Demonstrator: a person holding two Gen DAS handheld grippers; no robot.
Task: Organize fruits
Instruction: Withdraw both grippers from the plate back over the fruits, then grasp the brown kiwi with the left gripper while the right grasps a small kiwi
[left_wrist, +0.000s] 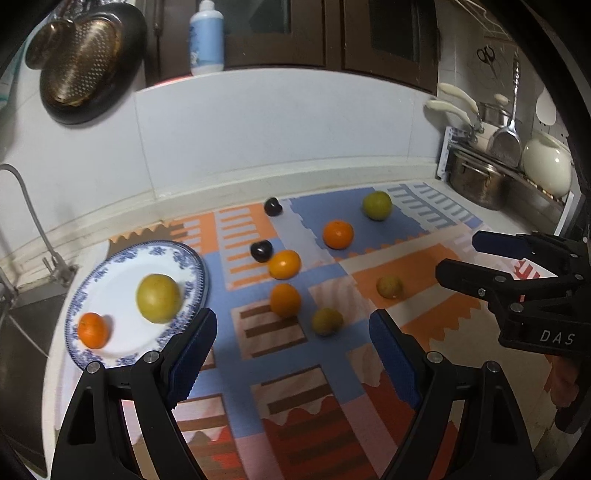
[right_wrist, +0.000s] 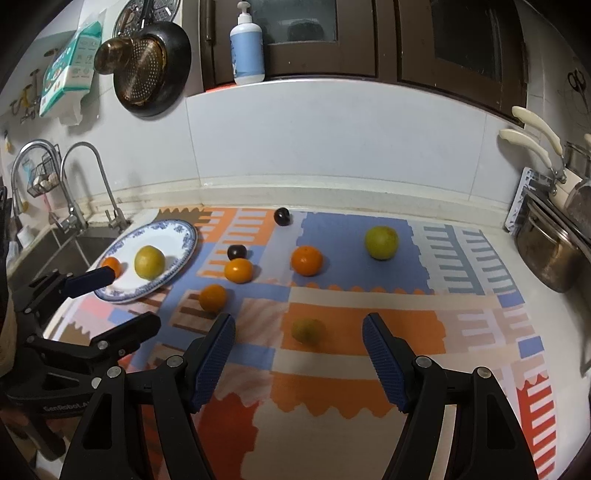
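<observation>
A blue-rimmed white plate (left_wrist: 122, 266) (right_wrist: 181, 236) at the left holds a yellow-green fruit (left_wrist: 159, 298) (right_wrist: 149, 262) and an orange (left_wrist: 93, 330) (right_wrist: 112, 264). Loose on the patterned mat lie three oranges (left_wrist: 284, 300) (right_wrist: 213, 297), two dark plums (left_wrist: 261, 251) (right_wrist: 236, 252) and several yellow-green fruits (left_wrist: 327, 321) (right_wrist: 308, 330). My left gripper (left_wrist: 291, 332) is open and empty above the mat, beside the plate. My right gripper (right_wrist: 298, 330) is open and empty, with a small green fruit between its fingers' line of sight; it also shows in the left wrist view (left_wrist: 458, 258).
A sink (right_wrist: 70, 251) with taps lies left of the plate. A steel pot (right_wrist: 546, 254) (left_wrist: 476, 181) and dish rack stand at the right. A tiled wall with a hanging pan (right_wrist: 151, 62) and a soap bottle (right_wrist: 246, 48) backs the counter.
</observation>
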